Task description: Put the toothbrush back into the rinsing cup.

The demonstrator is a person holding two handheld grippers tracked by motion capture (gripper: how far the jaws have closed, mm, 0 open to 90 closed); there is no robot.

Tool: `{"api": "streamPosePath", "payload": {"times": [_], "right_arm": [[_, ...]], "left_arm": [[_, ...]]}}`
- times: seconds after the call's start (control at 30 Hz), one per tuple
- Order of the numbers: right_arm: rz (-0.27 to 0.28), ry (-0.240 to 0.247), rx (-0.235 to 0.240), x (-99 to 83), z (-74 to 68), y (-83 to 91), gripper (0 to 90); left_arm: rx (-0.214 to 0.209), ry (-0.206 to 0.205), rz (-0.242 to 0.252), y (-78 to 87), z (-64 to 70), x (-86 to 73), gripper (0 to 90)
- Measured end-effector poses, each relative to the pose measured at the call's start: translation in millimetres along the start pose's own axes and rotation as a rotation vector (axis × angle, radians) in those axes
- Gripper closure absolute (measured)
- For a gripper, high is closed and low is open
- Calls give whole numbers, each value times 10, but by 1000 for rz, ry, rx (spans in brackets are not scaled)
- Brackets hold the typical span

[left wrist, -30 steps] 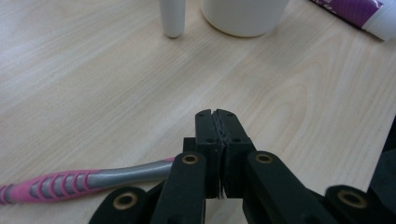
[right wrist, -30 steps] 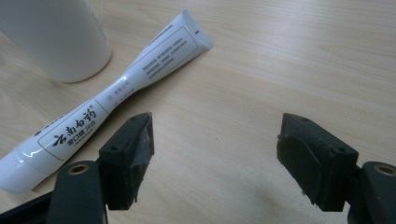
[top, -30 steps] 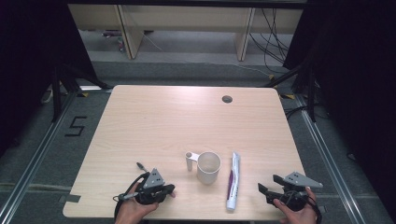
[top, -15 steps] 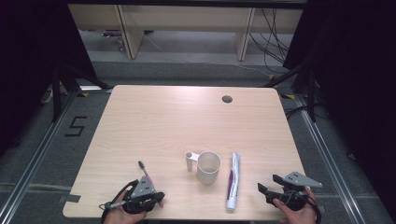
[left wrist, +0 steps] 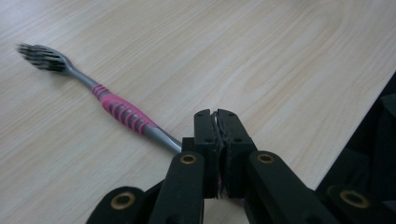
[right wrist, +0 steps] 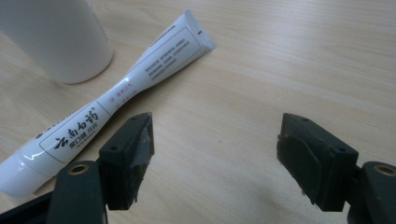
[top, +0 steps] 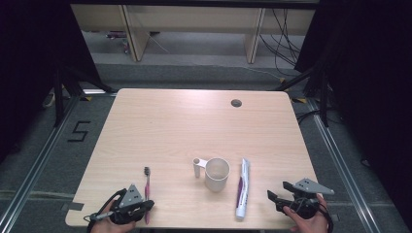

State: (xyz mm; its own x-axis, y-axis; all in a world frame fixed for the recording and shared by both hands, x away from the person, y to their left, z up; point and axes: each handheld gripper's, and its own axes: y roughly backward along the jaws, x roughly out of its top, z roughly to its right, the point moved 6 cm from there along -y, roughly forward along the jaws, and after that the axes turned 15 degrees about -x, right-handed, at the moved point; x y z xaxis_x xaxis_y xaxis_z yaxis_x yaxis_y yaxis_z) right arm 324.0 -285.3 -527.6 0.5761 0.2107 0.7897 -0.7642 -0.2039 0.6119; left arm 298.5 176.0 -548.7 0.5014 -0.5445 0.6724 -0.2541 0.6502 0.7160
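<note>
Clamped only on the tail end of the pink-and-grey plastic toothbrush (left wrist: 116, 110), which lies flat near the table's front edge, the left gripper (left wrist: 217, 126) could let it swivel or slip when lifted, while the right gripper (right wrist: 215, 154) waits with jaws apart beside the white toothpaste tube (right wrist: 112, 100).

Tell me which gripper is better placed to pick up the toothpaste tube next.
Right. The right gripper is open with the toothpaste tube lying just beside its jaws, while the left gripper is shut on the toothbrush.
</note>
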Motion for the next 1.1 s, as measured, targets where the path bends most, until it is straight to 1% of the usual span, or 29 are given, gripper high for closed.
{"api": "streamPosePath", "payload": {"times": [0.03,0.07,0.1,0.13,0.17,0.2,0.23,0.3,0.37,0.4,0.43,0.47,0.5,0.53,0.57,0.6,0.63,0.67,0.7,0.73,0.77,0.8,0.9,0.93,0.97,1.0,1.03,1.07,1.1], "right_arm": [[-9,-15,11,-4,-17,-4,280],[-8,-9,10,-6,-14,-7,280],[-8,-11,11,-7,-18,-6,280],[-5,-9,11,-5,-19,-7,280],[-5,-8,9,-2,-17,-5,280],[0,-2,1,3,-6,-6,280],[-2,-4,-1,3,-6,-5,281],[-4,-3,7,-4,-13,-10,280],[-3,1,11,-4,-12,-11,280],[-6,-9,10,-4,-17,-9,280],[-6,-25,8,-6,-31,-9,280],[-5,-4,12,-8,-22,-10,280],[-2,-5,12,-8,-28,-16,280],[-7,-2,7,-11,-27,-15,280],[1,6,3,-6,-23,-20,280],[-1,3,5,-6,-29,-19,280],[-2,3,7,-6,-32,-16,280],[-7,-28,18,-8,-63,-14,280],[-20,-26,7,-15,-58,-14,280],[-22,-33,17,-13,-64,-3,280],[-16,-21,10,-12,-48,-9,280],[1,11,5,-8,-19,-17,280],[-7,7,6,-8,-17,-14,280],[-2,4,5,-7,-19,-18,280],[-5,-3,12,-10,-29,-18,280],[-10,-7,15,-12,-35,-14,281],[-3,-1,8,-5,-28,-14,280],[-4,11,7,-3,-17,-14,280],[-7,6,6,-6,-20,-13,280]], "left_arm": [[-3,5,4,9,-12,-4,866],[0,18,11,14,-16,-7,864],[6,9,0,24,-32,-11,862],[8,12,3,28,-31,-6,853],[7,23,22,22,-34,9,832],[5,27,18,36,-32,16,794],[20,31,24,49,-51,32,772],[36,39,36,84,-81,68,758],[72,54,16,124,-135,83,697],[92,67,10,142,-156,87,688],[102,74,1,156,-177,93,685],[118,78,-15,176,-206,98,680],[128,89,-9,178,-217,106,676],[130,96,-22,191,-239,107,670],[123,104,-24,184,-246,111,661],[121,118,-32,174,-246,108,652],[122,113,-51,171,-261,102,637],[131,132,-46,147,-262,99,633],[127,129,-59,137,-273,93,634],[117,133,-71,131,-271,85,629],[114,137,-71,120,-276,81,625],[115,141,-72,109,-280,77,622],[105,150,-85,91,-289,57,612],[114,150,-85,87,-298,52,610],[111,165,-67,73,-290,56,608],[104,159,-86,86,-293,45,607],[104,163,-89,87,-295,40,607],[105,163,-79,80,-297,38,606],[102,165,-78,79,-298,35,606]]}}
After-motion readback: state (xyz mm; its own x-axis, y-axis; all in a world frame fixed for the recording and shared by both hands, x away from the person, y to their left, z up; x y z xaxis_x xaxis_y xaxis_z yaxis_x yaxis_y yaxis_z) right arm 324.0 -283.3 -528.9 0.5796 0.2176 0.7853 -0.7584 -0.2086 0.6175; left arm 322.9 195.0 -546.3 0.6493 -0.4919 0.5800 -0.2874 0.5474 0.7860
